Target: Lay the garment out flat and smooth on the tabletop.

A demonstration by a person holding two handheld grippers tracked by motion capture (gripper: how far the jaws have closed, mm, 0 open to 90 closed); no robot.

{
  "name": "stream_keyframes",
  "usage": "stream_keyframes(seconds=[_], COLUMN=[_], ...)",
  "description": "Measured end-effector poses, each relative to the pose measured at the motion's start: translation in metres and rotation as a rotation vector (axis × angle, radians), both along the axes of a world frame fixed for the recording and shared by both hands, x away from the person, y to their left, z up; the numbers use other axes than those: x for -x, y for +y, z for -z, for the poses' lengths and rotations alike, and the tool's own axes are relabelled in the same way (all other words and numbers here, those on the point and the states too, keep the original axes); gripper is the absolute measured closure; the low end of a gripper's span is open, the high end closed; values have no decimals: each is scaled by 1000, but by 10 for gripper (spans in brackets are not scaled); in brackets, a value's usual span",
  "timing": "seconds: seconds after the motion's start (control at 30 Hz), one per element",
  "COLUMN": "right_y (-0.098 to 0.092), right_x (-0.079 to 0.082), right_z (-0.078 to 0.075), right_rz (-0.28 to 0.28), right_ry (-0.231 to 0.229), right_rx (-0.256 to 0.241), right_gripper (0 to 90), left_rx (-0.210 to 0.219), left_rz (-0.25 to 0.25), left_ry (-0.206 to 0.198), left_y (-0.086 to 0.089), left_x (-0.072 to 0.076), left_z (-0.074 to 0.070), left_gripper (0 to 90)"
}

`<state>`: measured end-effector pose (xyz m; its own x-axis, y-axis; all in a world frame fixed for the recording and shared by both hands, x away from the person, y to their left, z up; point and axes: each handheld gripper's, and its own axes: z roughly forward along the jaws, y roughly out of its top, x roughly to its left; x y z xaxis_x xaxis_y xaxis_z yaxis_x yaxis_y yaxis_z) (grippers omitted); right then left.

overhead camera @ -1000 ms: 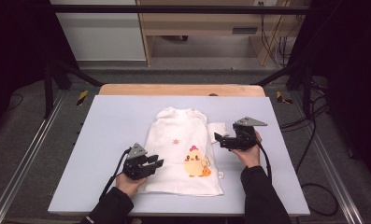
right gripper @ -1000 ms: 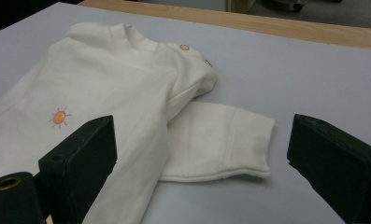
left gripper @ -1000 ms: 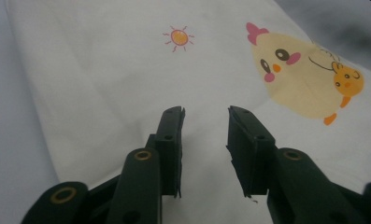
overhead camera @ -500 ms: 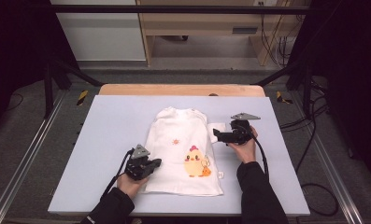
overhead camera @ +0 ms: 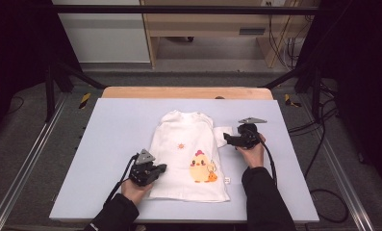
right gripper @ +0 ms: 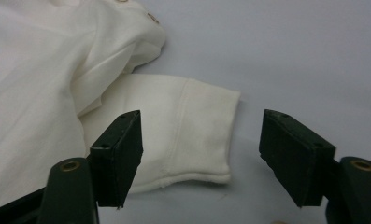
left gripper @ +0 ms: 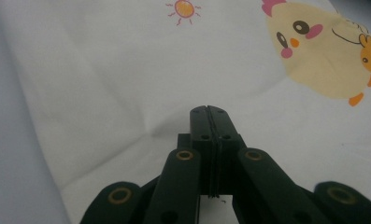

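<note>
A white child's shirt (overhead camera: 179, 159) with a yellow chick print (overhead camera: 201, 167) lies flat on the pale blue table (overhead camera: 107, 125). Its short sleeve (overhead camera: 221, 134) sticks out to the right. My left gripper (overhead camera: 160, 168) rests over the shirt's lower left part, jaws shut, tips (left gripper: 209, 111) just above smooth fabric (left gripper: 103, 84) with nothing seen between them. The chick (left gripper: 323, 56) and a small sun print (left gripper: 184, 8) lie ahead of it. My right gripper (overhead camera: 227, 139) is open, its jaws either side of the sleeve cuff (right gripper: 192, 126), low over the table (right gripper: 290, 56).
A wooden board (overhead camera: 186, 92) runs along the table's far edge. Metal frame rails (overhead camera: 30, 159) flank the table, and cables (overhead camera: 323, 125) hang off its right side. Bare table surface lies left of the shirt and beyond it.
My right gripper has moved a little left and away from me, up to the sleeve. The left gripper has stayed put on the shirt.
</note>
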<state>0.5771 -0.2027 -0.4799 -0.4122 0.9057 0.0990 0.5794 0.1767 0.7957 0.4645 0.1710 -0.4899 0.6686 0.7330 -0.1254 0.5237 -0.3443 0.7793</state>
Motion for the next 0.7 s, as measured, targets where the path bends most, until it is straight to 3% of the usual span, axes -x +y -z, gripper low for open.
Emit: stream_keyframes(seconds=[0.5, 0.63, 0.7], right_y=[5, 8, 11], right_x=[-1, 0, 1], right_z=[7, 6, 6], right_rz=[-10, -29, -35], right_ry=[20, 26, 22], right_rx=[51, 45, 57], right_gripper=[616, 763, 794], left_rx=[-2, -2, -2], left_rz=[5, 5, 6], left_ry=[-1, -1, -1], left_y=[0, 0, 0], left_x=[0, 0, 0], left_z=[0, 0, 0], left_gripper=[892, 892, 892])
